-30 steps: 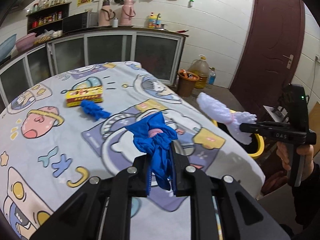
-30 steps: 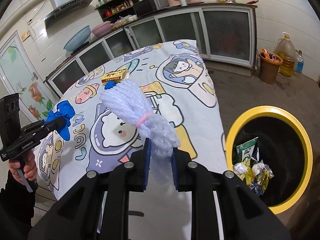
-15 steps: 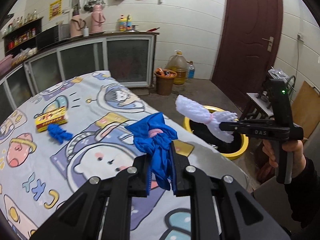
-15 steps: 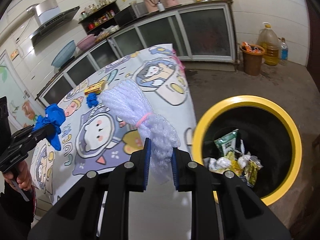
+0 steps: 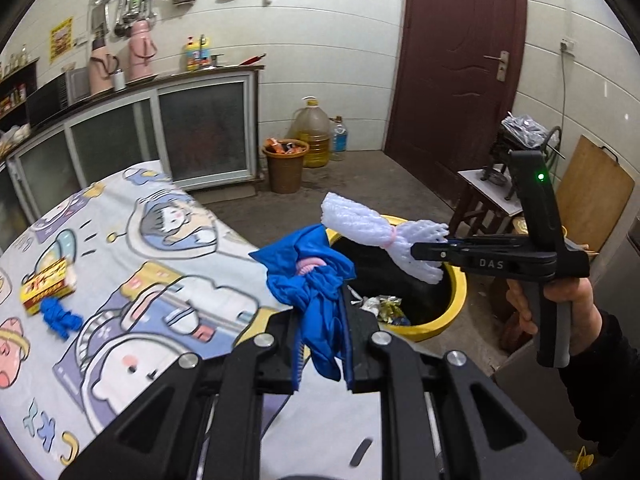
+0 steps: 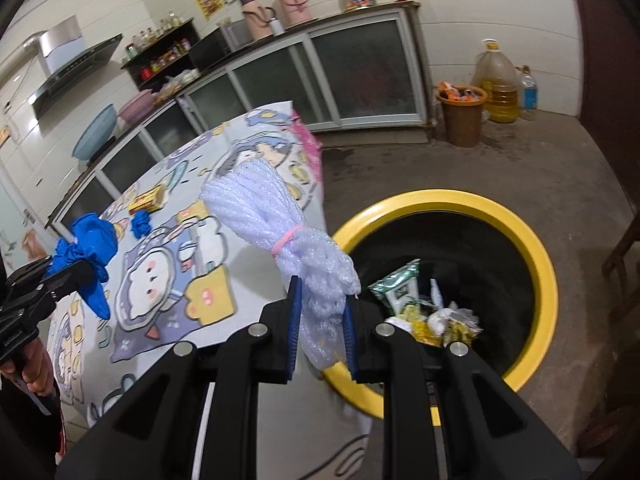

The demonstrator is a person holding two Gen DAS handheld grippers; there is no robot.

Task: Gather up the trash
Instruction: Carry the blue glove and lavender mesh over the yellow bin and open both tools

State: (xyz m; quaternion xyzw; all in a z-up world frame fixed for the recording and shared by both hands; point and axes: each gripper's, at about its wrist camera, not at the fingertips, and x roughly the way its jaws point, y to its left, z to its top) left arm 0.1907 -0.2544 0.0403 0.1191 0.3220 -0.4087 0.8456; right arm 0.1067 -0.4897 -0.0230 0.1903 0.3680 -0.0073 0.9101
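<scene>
In the left wrist view, the left gripper (image 5: 322, 344) is pinching a crumpled blue bag (image 5: 310, 284) between its jaws, above the counter (image 5: 168, 280) edge near the yellow-rimmed bin (image 5: 458, 296). In the right wrist view, the right gripper (image 6: 320, 320) is clamping a white foam net bundle (image 6: 280, 232) beside the bin's rim, with wrappers (image 6: 424, 312) lying inside.

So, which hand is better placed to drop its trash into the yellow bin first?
Probably the right. In the left wrist view, its white foam net already hangs over the yellow bin. The left gripper's blue bundle appears to be over the table edge.
</scene>
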